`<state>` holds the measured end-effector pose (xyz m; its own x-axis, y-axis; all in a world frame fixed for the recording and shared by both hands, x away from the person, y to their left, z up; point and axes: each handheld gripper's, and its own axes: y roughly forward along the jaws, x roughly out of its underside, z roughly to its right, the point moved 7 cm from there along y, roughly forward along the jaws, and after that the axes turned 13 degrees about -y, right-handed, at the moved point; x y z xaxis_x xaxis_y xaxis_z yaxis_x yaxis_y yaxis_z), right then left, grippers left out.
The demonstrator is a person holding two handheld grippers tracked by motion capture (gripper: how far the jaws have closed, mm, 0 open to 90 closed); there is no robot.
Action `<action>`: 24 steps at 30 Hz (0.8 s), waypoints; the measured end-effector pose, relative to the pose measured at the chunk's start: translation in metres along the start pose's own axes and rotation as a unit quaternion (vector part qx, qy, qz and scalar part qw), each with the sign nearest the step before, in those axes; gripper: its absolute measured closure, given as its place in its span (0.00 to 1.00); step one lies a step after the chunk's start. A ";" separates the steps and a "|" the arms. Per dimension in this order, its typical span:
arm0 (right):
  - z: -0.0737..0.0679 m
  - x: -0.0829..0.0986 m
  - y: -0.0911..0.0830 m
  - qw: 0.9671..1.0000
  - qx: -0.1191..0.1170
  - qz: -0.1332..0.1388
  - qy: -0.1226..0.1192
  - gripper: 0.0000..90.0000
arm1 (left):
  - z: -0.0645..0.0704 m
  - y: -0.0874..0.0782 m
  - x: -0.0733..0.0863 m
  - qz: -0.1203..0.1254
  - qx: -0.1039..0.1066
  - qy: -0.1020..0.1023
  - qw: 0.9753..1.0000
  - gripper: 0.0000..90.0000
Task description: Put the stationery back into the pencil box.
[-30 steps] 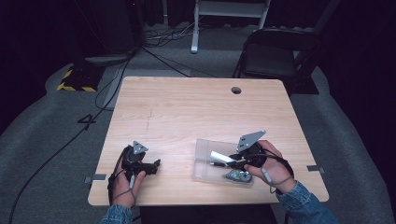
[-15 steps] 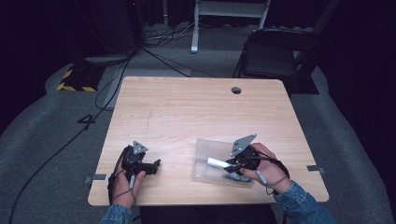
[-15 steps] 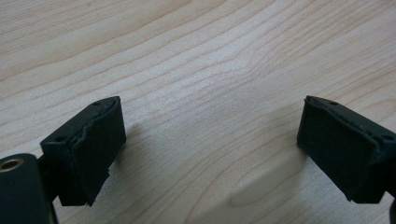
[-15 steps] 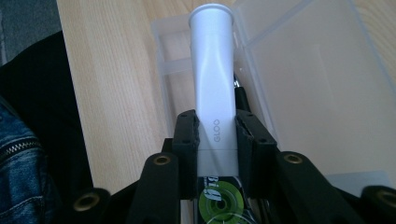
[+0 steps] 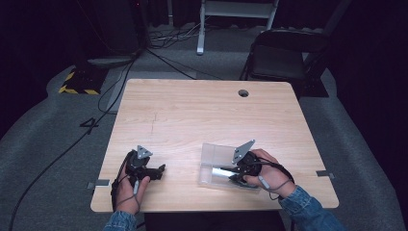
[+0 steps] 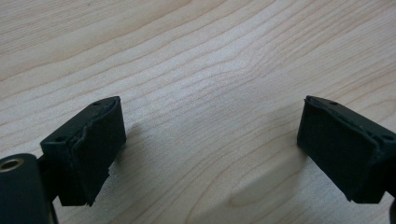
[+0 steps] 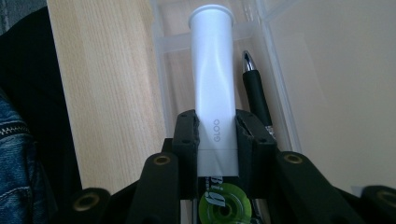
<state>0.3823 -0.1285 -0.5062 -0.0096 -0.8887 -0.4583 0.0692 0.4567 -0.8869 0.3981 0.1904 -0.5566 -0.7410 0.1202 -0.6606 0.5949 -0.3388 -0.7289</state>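
One white plastic glue stick tube (image 7: 213, 88) sits clamped in the right gripper (image 7: 215, 135), held over the clear plastic open-lidded box (image 7: 280, 60), where a black pen (image 7: 257, 93) already lies. Packing looks part done; releasing the tube remains. The left gripper (image 6: 210, 154) rests wide apart, holding nothing, on the pale wooden table (image 5: 192, 115).

white glue stick (image 7: 214, 88), black pen (image 7: 256, 95), pale wood table (image 5: 202, 115)
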 end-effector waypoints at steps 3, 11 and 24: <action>0.002 0.000 0.002 1.000 0.000 0.001 -0.002 0.79 | 0.000 0.000 0.000 0.000 0.000 0.000 1.000 0.09; 0.005 0.004 0.008 1.000 -0.003 -0.008 -0.004 0.79 | 0.000 0.000 0.000 0.000 0.000 0.000 1.000 0.09; 0.009 0.003 0.012 1.000 0.009 0.002 -0.006 0.79 | 0.000 0.000 0.000 -0.001 -0.001 0.000 1.000 0.09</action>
<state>0.3922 -0.1255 -0.5178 0.0032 -0.8875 -0.4608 0.0863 0.4594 -0.8840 0.3983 0.1903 -0.5567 -0.7423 0.1209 -0.6591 0.5940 -0.3366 -0.7307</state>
